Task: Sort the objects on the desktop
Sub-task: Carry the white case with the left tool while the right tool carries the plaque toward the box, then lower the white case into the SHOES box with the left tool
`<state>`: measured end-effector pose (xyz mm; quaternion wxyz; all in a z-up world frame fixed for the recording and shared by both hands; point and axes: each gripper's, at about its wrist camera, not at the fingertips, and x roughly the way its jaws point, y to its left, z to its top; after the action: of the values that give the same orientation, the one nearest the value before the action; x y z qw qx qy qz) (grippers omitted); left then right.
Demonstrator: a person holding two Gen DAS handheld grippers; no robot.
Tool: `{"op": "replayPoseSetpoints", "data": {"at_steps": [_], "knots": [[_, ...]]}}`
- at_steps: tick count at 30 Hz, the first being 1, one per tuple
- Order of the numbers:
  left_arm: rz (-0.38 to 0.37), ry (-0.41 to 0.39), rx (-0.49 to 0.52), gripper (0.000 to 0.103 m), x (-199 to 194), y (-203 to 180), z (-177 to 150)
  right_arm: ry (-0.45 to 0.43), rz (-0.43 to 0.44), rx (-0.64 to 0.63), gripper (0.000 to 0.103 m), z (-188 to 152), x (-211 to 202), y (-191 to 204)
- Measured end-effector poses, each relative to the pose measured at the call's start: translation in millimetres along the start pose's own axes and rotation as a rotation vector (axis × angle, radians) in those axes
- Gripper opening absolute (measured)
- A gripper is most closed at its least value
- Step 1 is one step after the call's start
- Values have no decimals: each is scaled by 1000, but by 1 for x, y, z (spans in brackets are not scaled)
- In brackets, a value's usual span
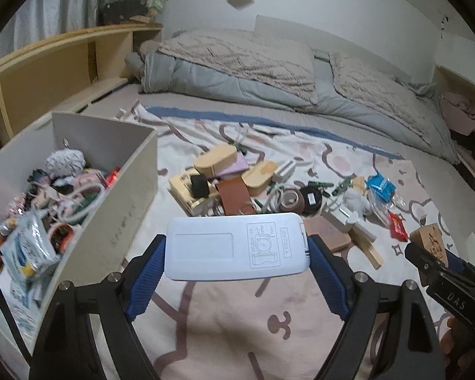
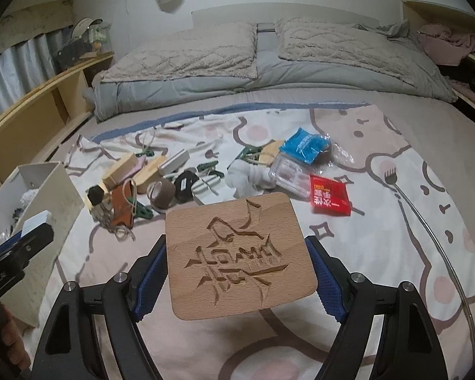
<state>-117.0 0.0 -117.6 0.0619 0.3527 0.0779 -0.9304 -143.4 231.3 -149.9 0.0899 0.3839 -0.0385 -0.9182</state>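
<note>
Desktop objects fill both grippers, each lifted clear of the bed. The left gripper (image 1: pixel 237 247) has its fingers (image 1: pixel 145 272) clamped on the short ends of a white plastic case (image 1: pixel 234 247), a flat rounded rectangle whose long axis runs across the view from finger to finger, embossed face up. It looks stiff, light and smooth, so it could slip; the ribbed blue pads on its ends are a sound hold. The right gripper (image 2: pixel 240 259) grasps a wooden board (image 2: pixel 237 256) by its two side edges, carved face up, the carving's top pointing back toward the camera. The board is nearly square, so no long axis stands out. It reads as rigid and heavier than the case, with a matte surface that should grip well; the edges near its middle are the place to hold.

Just left of the left gripper stands an open beige bin (image 1: pixel 123 196), already holding packets, cords and small soft things, the likely home for both pieces. Farther out, on the patterned sheet (image 2: pixel 380 221), lies the unsorted heap: wooden boxes (image 1: pixel 218 161), a brown tape roll (image 2: pixel 161 193), a blue packet (image 2: pixel 304 145), a red packet (image 2: pixel 329 198) and a long metal fork-like tool (image 2: pixel 427 221), perhaps a back scratcher. Beyond these lie grey pillows (image 2: pixel 190 53) against the wall.
</note>
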Motion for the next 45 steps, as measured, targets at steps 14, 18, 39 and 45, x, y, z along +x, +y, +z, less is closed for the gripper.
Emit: {"op": "replayPoseSetpoints", "data": {"at_steps": [14, 18, 39, 45], "knots": [[30, -79, -12, 87, -34, 15, 27, -88, 34, -11, 82, 25, -33, 21], [35, -101, -18, 87, -45, 21, 37, -100, 47, -14, 82, 31, -40, 28], [125, -181, 3, 87, -96, 68, 92, -145, 179, -26, 82, 66, -63, 84], [152, -185, -6, 87, -104, 80, 101, -156, 234, -32, 82, 76, -66, 113]]}}
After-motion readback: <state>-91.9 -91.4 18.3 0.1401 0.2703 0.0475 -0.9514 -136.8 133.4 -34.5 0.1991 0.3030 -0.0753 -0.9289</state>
